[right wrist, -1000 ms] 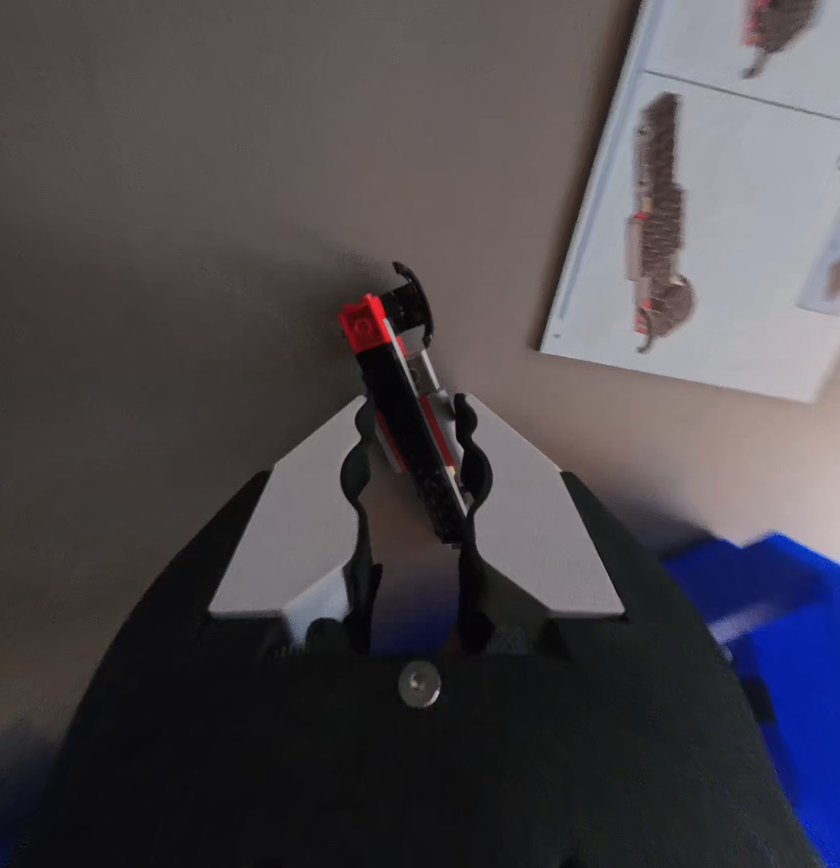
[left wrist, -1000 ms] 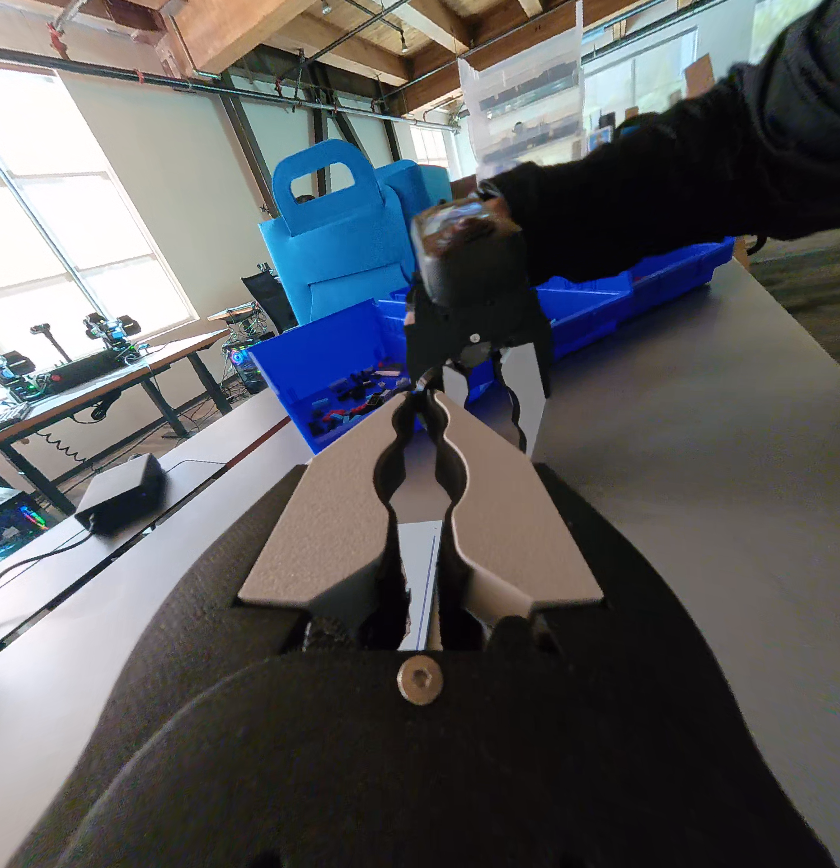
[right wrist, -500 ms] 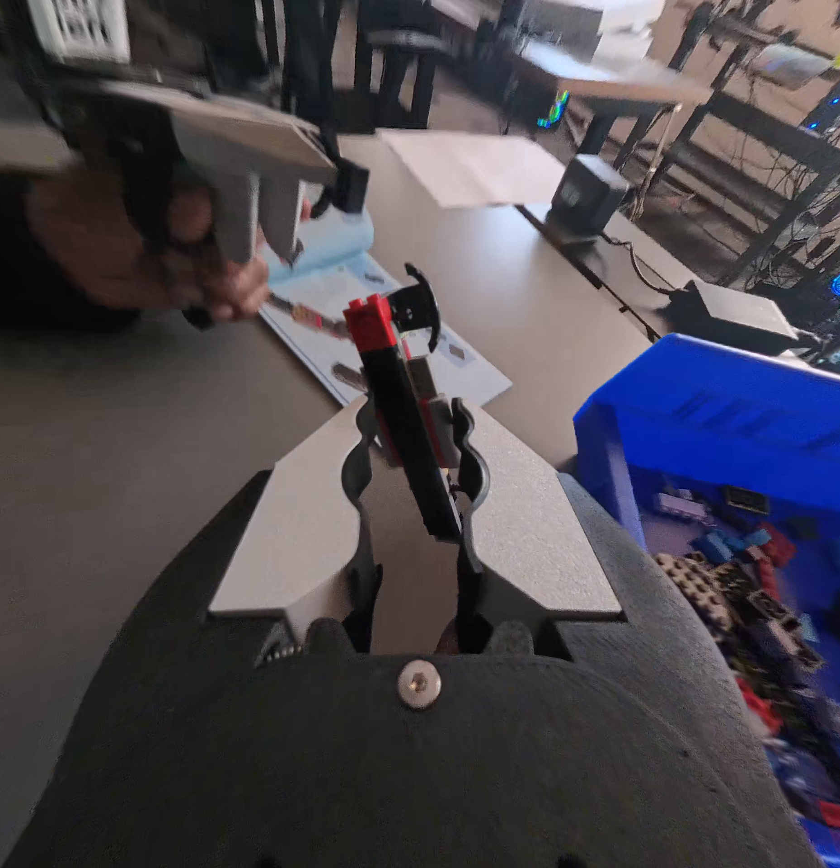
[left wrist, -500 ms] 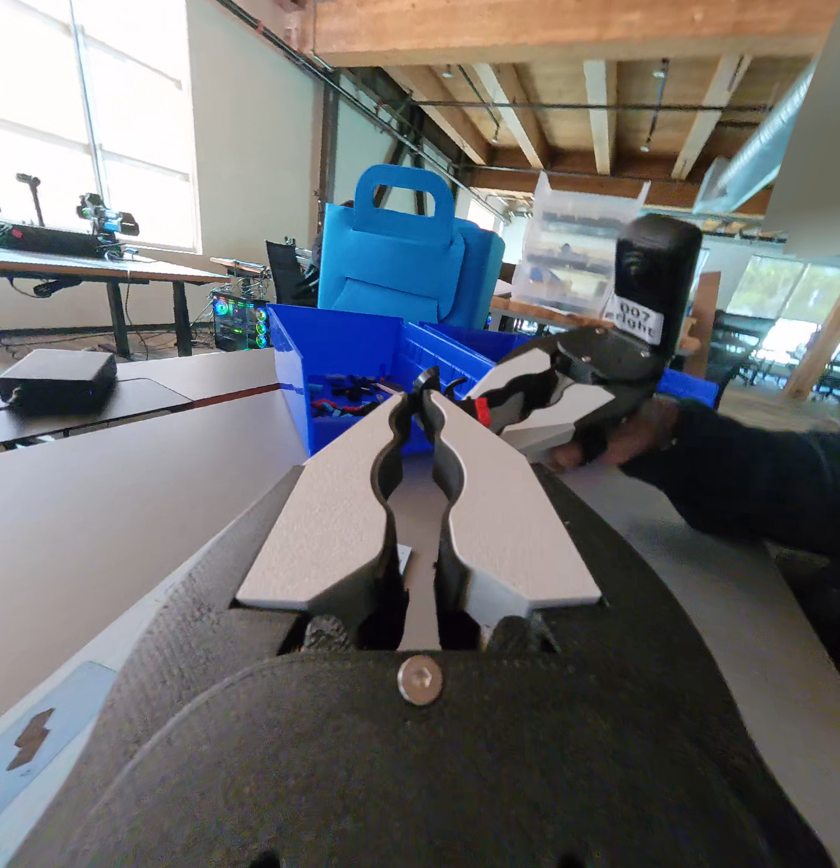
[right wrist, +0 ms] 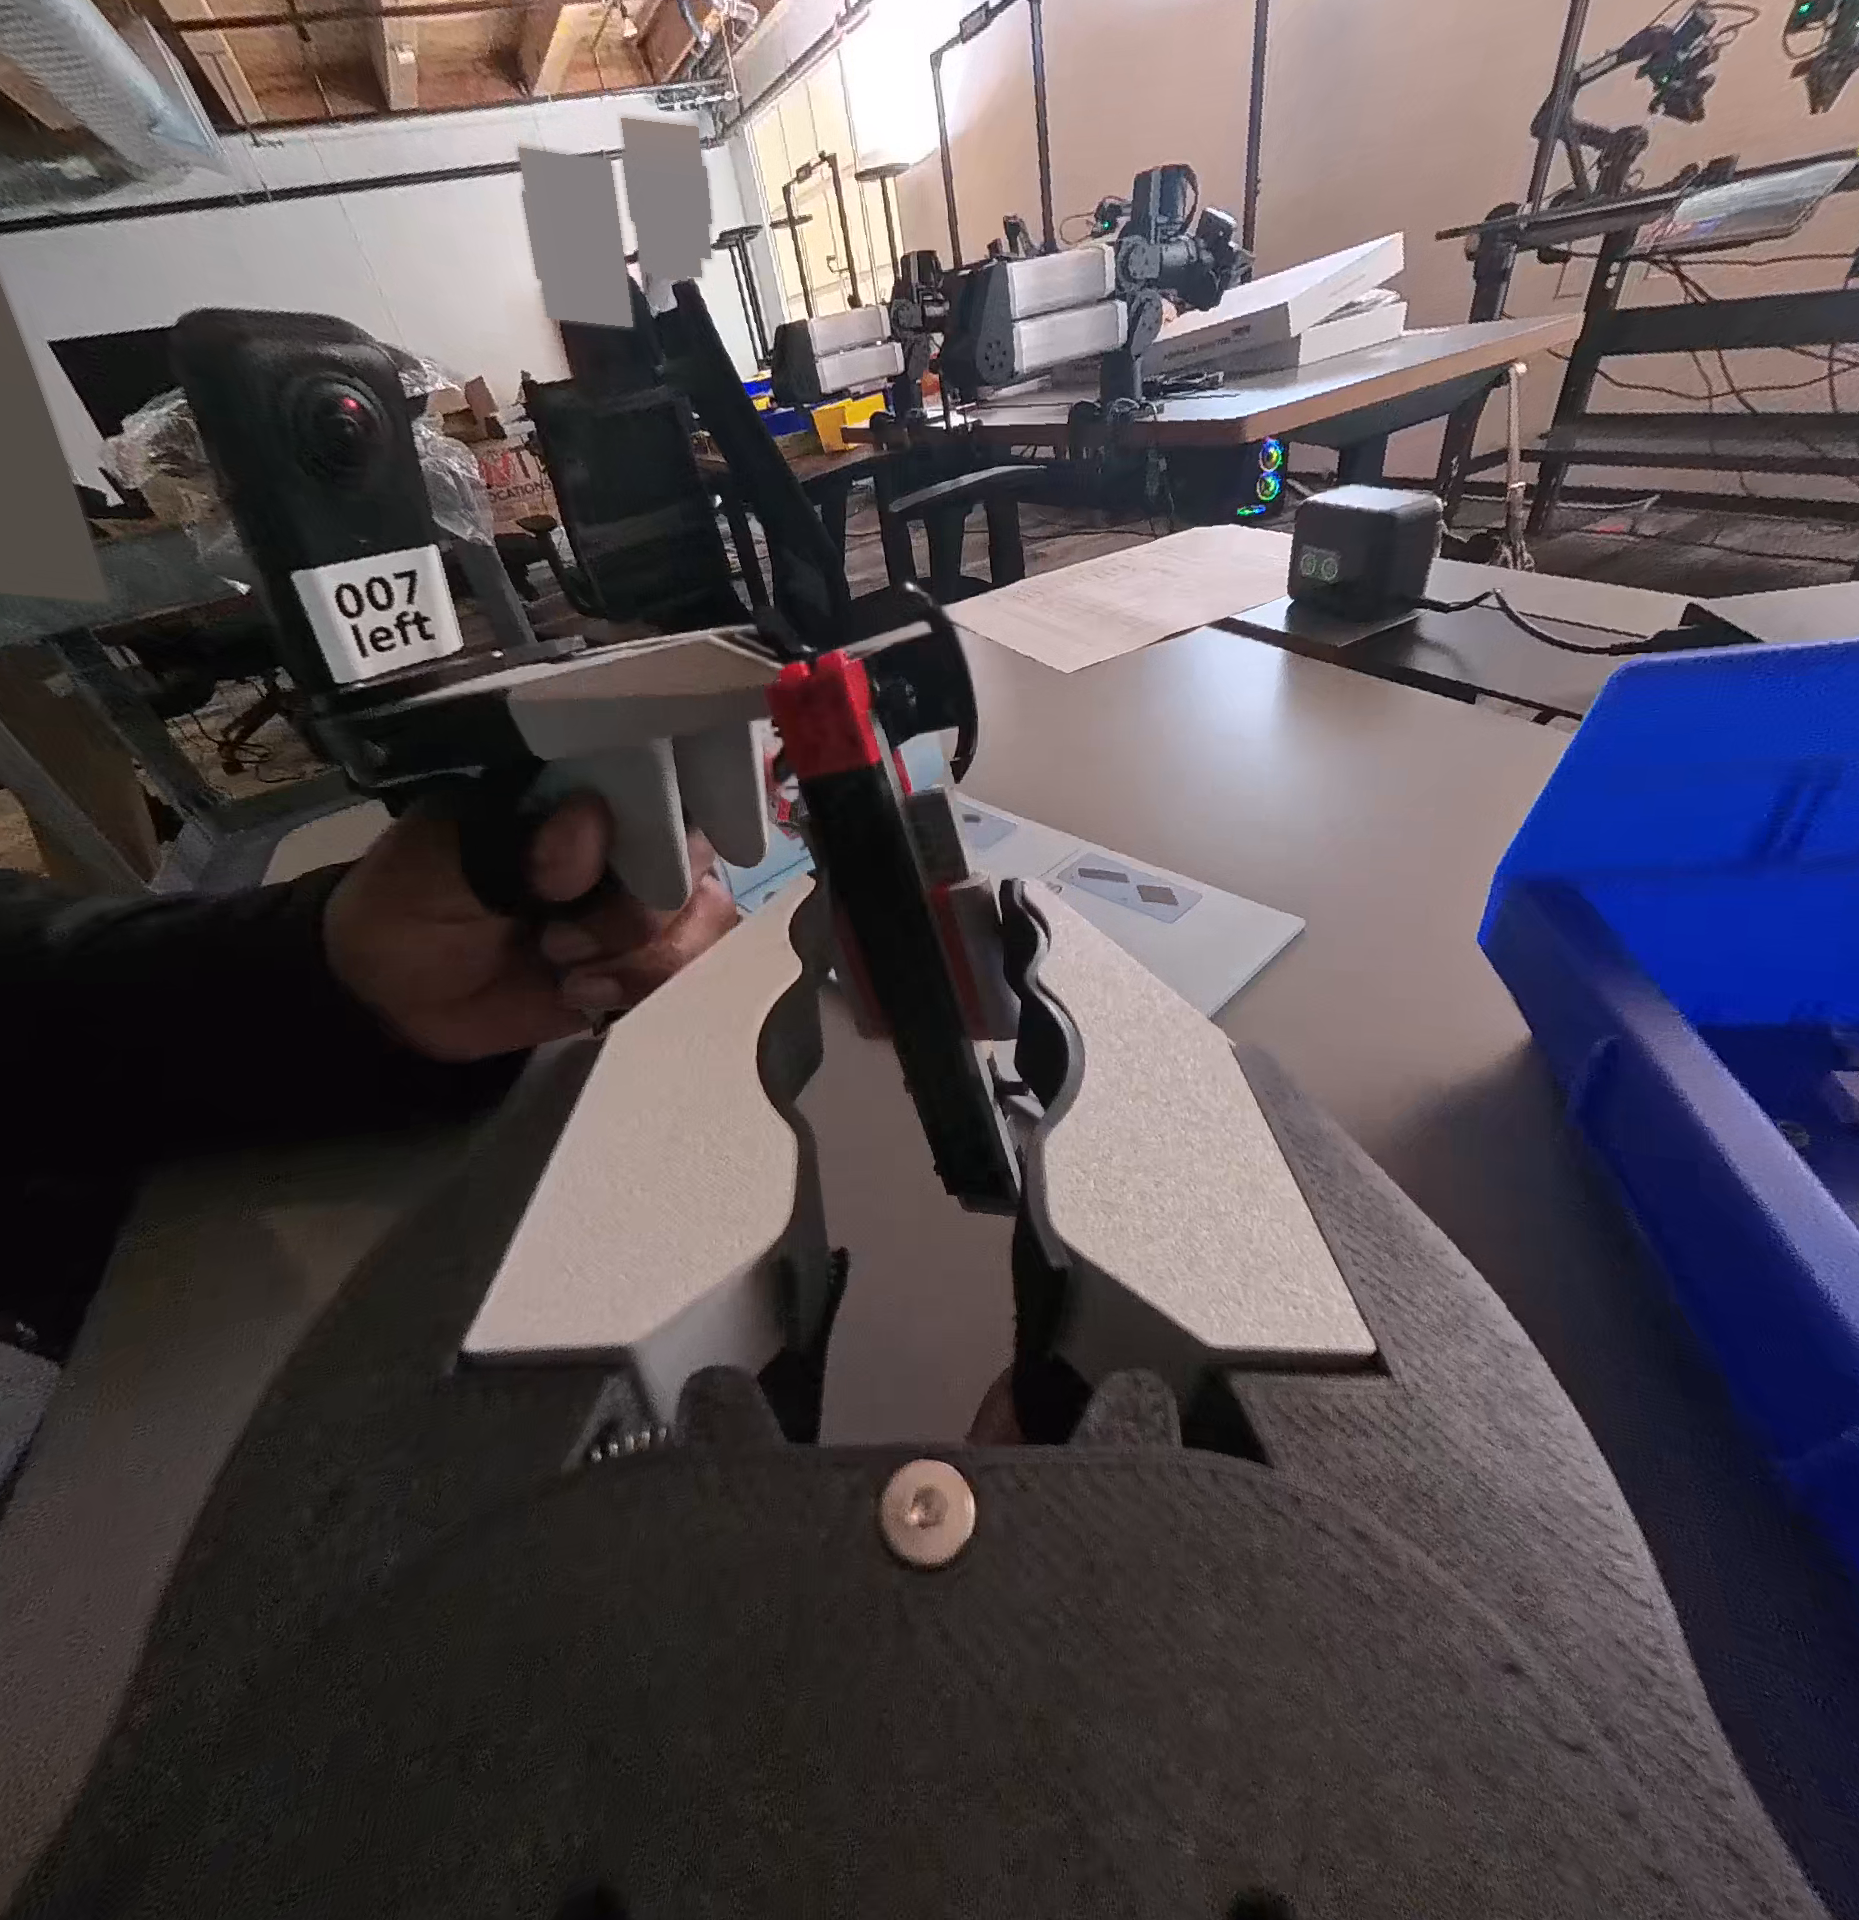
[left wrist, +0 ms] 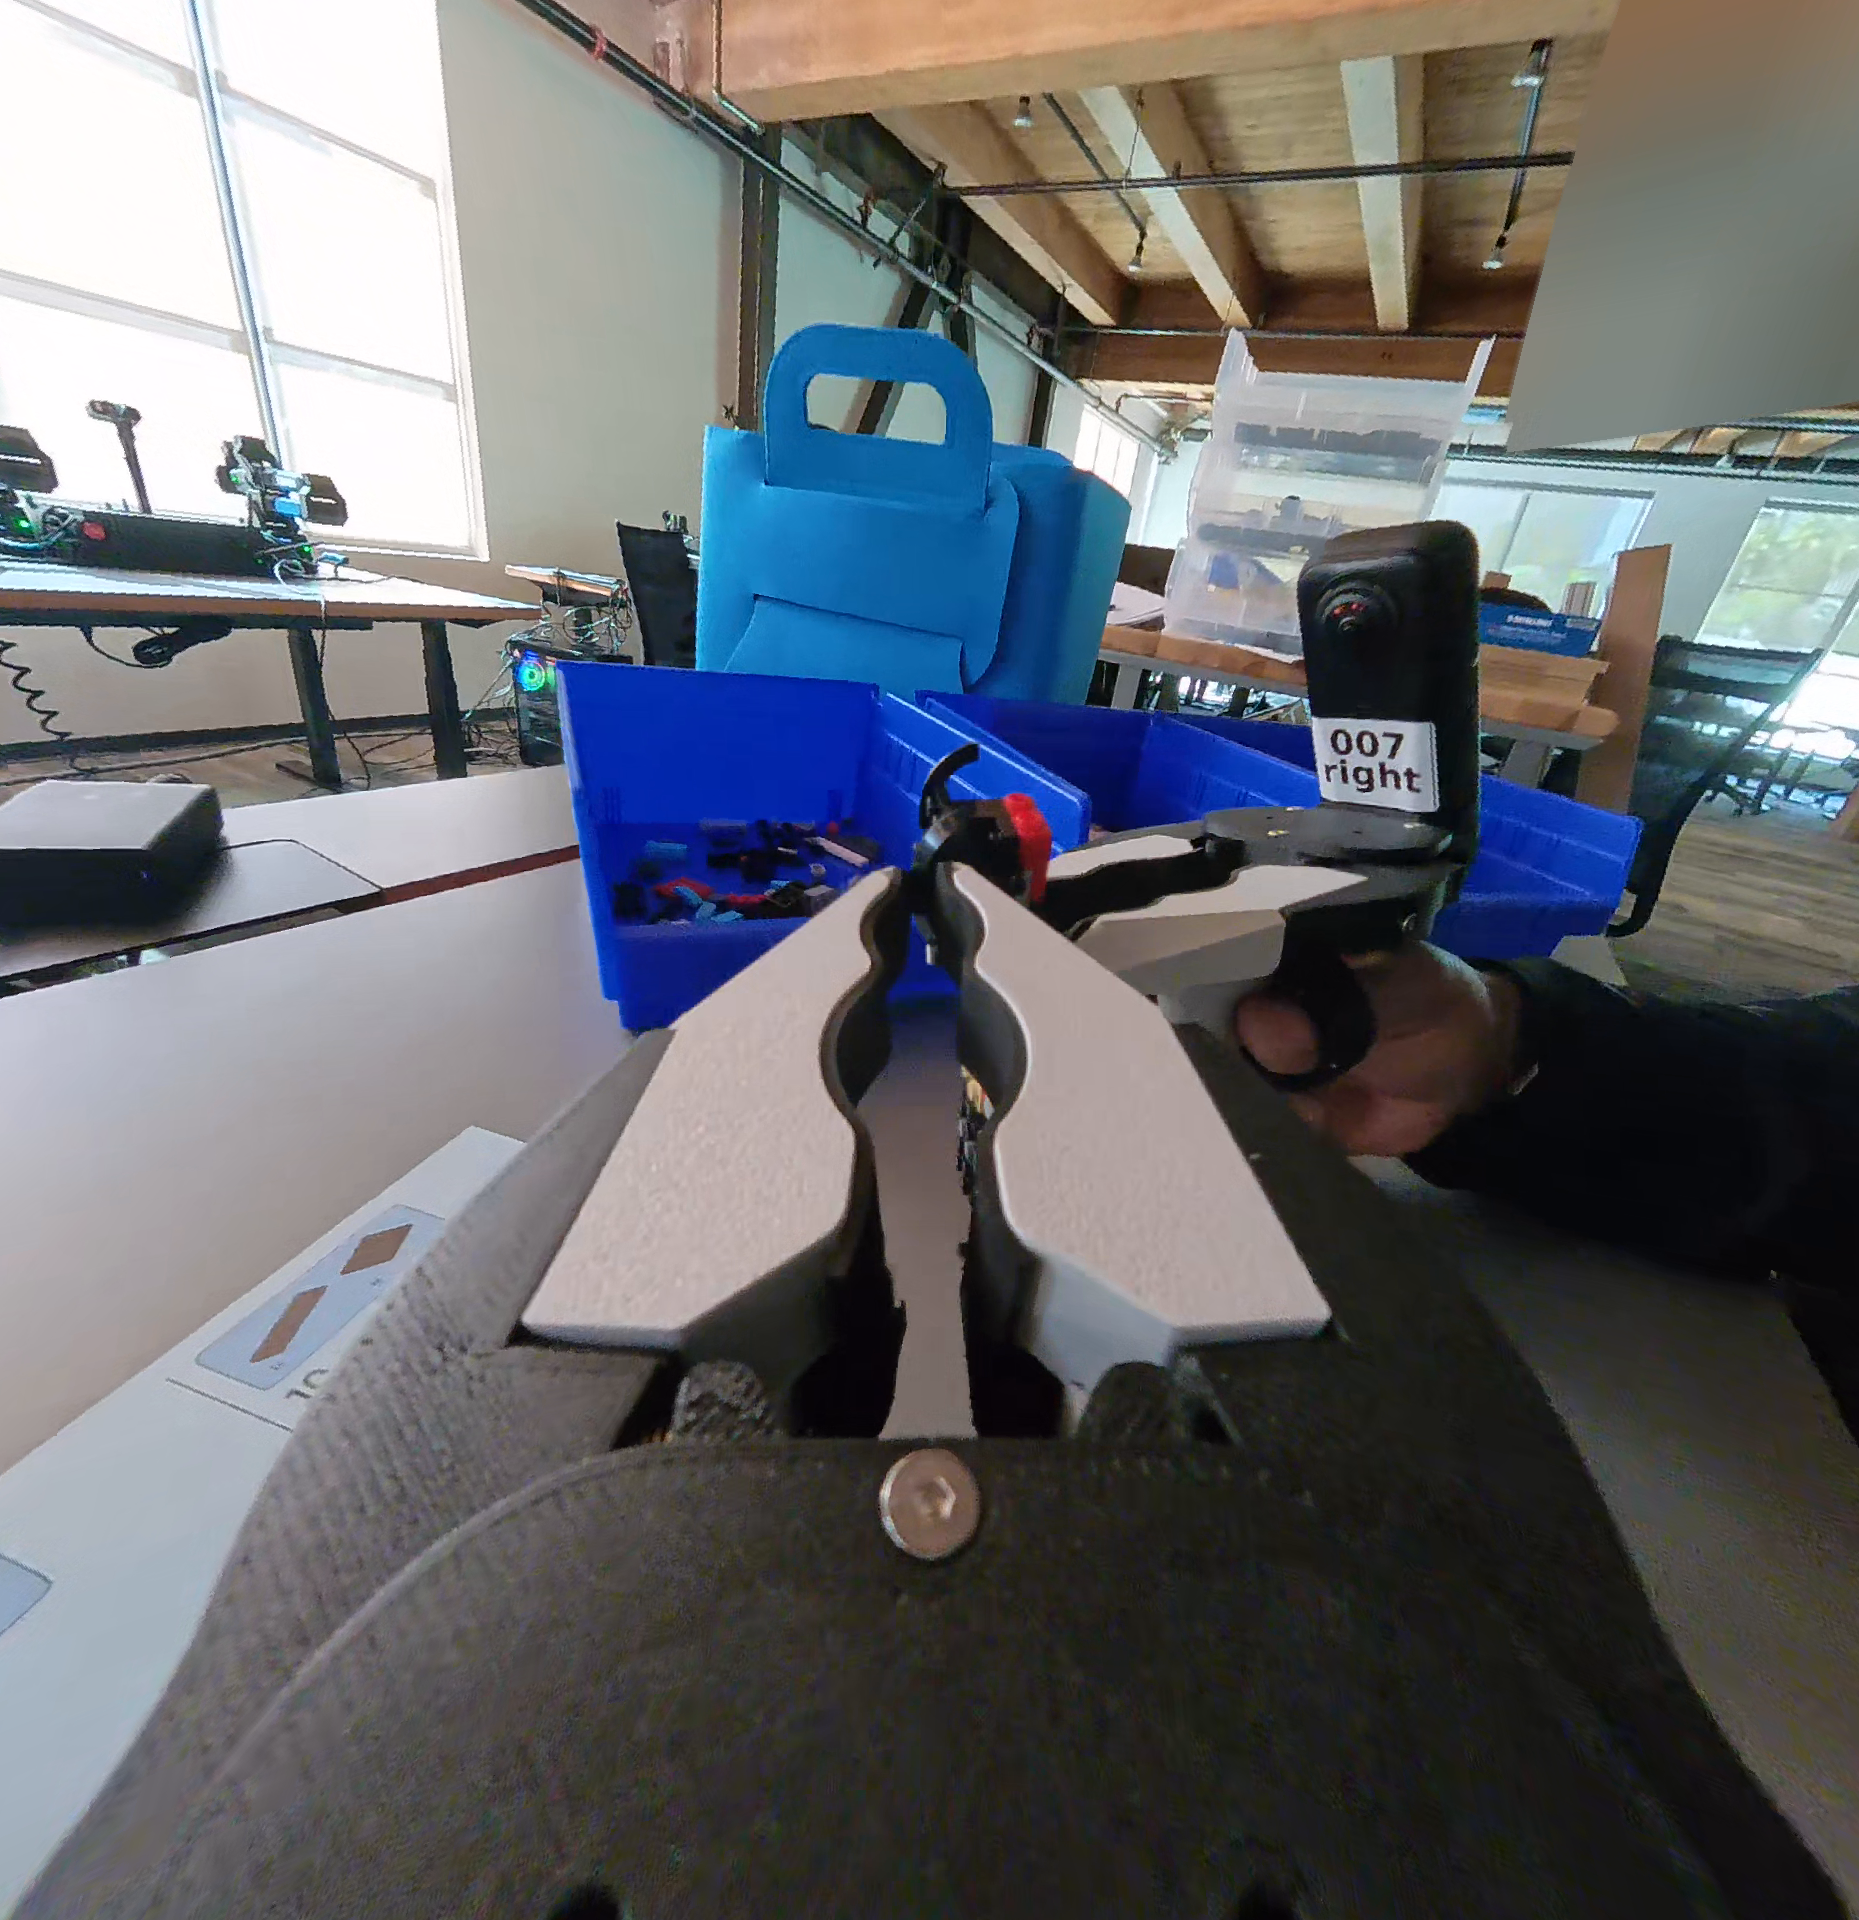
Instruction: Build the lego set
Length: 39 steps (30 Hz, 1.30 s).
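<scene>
My right gripper (right wrist: 909, 904) is shut on a long black and red lego assembly (right wrist: 883, 997), held tilted above the table. A red brick (right wrist: 826, 717) and a black curved piece (right wrist: 951, 675) sit at its far end. My left gripper (left wrist: 923, 883) meets that end from the opposite side, its tips closed around the black curved piece (left wrist: 946, 790) beside the red brick (left wrist: 1020, 831). The left gripper also shows in the right wrist view (right wrist: 785, 665), the right gripper in the left wrist view (left wrist: 1060, 894). A hand holds each gripper.
Blue bins (left wrist: 717, 727) with several loose lego parts stand behind the grippers; one is at the right (right wrist: 1735, 831). The open instruction booklet (right wrist: 1143, 904) lies on the grey table under the grippers. A blue bag (left wrist: 883, 561) and black boxes (left wrist: 94, 842) stand farther off. Spacing between my two grippers at the tips: around 4 centimeters.
My right gripper swung up from pointing down at the table to level, carrying the assembly to my left gripper. The left gripper's tips now close on the assembly's far end.
</scene>
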### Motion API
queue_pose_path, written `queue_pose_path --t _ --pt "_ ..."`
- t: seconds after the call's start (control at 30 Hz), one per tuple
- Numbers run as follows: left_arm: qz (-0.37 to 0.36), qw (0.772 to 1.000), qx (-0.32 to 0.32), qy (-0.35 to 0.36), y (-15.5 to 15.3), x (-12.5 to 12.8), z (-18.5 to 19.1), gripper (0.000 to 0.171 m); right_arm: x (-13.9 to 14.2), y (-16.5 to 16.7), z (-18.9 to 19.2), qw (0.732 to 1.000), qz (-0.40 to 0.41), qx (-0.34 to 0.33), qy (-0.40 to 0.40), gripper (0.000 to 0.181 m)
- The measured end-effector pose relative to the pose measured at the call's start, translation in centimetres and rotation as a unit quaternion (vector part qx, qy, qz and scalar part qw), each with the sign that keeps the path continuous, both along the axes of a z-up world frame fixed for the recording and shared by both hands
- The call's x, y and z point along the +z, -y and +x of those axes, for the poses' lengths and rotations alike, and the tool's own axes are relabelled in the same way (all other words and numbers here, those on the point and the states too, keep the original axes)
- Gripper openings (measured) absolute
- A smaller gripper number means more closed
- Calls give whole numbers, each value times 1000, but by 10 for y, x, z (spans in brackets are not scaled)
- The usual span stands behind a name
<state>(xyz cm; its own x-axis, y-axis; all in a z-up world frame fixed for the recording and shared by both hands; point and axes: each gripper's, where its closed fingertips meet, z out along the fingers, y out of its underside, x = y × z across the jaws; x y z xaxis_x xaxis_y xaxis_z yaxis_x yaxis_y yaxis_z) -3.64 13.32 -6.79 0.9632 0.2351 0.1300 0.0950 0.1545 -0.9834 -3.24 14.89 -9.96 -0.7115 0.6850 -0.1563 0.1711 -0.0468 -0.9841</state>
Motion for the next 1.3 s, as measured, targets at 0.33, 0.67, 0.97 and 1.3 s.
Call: queue_pose_path --t 0.33,0.67,0.97,1.3 --pt "-54 997 -19 -50 -13 -16 13 3 -13 -2 5 999 42 10 -3 35" --pt "-77 994 -19 -78 -16 -21 12 3 -7 -9 5 997 74 19 -26 37" --pt "-99 987 -26 -121 -22 -26 15 3 -8 -8 10 994 88 51 -27 37" --pt "-89 981 -30 -170 -21 -20 22 3 -2 -4 15 995 75 68 -25 37"
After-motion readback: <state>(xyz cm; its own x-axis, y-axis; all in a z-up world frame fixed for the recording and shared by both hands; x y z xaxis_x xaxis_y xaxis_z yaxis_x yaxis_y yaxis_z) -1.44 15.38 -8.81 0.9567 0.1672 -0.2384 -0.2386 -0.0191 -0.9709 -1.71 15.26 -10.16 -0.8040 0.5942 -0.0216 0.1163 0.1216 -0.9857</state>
